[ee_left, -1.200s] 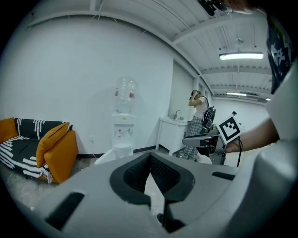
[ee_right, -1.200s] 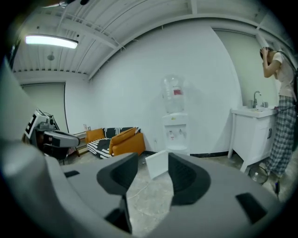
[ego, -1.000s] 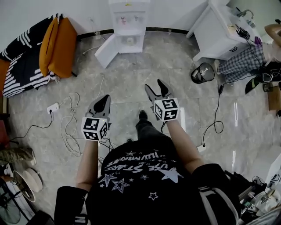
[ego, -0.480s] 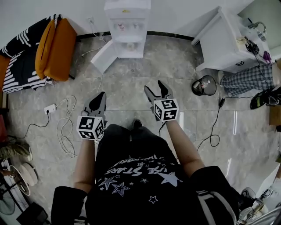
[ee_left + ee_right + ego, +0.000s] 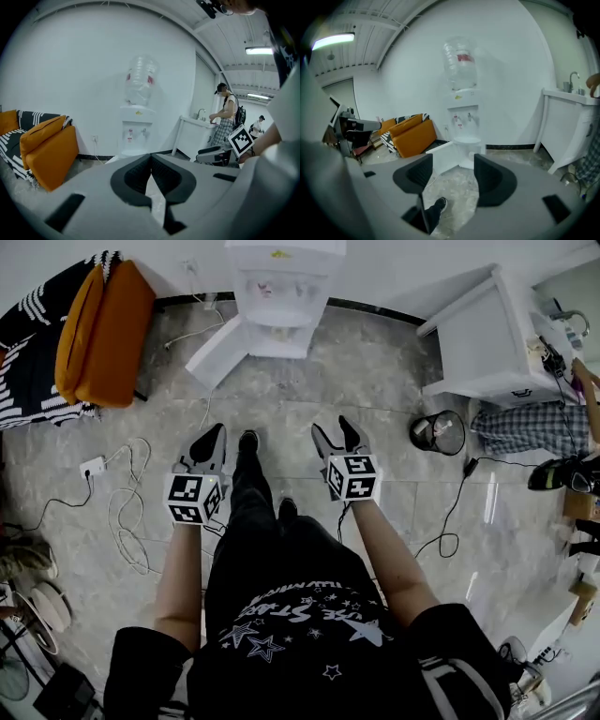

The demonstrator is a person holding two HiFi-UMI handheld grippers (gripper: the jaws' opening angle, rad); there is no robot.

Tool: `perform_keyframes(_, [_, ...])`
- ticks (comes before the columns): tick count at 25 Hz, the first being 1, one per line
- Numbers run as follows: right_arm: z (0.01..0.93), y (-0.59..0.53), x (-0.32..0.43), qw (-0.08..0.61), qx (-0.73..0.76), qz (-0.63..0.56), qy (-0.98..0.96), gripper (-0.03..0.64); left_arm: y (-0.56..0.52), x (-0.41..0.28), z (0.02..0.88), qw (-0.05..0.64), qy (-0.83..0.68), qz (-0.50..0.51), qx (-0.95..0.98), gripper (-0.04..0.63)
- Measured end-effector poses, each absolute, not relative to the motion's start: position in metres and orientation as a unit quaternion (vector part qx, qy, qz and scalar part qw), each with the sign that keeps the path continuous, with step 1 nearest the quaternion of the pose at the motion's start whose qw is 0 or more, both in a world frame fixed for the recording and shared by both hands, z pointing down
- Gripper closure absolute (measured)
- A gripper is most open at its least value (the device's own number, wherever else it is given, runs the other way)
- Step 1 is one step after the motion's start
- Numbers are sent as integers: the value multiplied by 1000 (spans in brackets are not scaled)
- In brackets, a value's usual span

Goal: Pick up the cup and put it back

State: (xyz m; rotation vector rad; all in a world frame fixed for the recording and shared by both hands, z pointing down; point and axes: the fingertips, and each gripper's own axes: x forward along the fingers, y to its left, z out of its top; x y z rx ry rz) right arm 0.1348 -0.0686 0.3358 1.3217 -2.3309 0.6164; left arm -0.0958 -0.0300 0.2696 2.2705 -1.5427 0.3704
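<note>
I cannot make out any cup in these views. A white water dispenser [image 5: 279, 287] with a bottle on top stands against the far wall, its lower door [image 5: 217, 348] swung open; it also shows in the left gripper view [image 5: 136, 133] and the right gripper view [image 5: 461, 117]. My left gripper [image 5: 214, 432] [image 5: 151, 159] is held over the floor, pointing at the dispenser, shut with nothing in it. My right gripper [image 5: 335, 427] [image 5: 452, 161] is level with it on the right, jaws wide apart and closing slightly, with nothing between them.
An orange cushion [image 5: 103, 329] on a striped seat lies at the far left. A white sink cabinet [image 5: 487, 338] and a dark bin [image 5: 439, 432] stand at the right. Cables [image 5: 131, 512] and a power strip [image 5: 92, 466] lie on the floor at left. A person [image 5: 227, 117] stands at the sink.
The person has walked toward the dispenser, so it sits nearer. Both grippers travelled along, and a leg has stepped forward between them. The right jaws stay wide apart.
</note>
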Motion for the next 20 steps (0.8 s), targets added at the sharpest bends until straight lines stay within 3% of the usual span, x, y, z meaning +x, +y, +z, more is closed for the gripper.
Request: perform_keyframes(20, [670,-332,50,231,476,219,-820,396,-261,-165,585,214,-526,113,815,586])
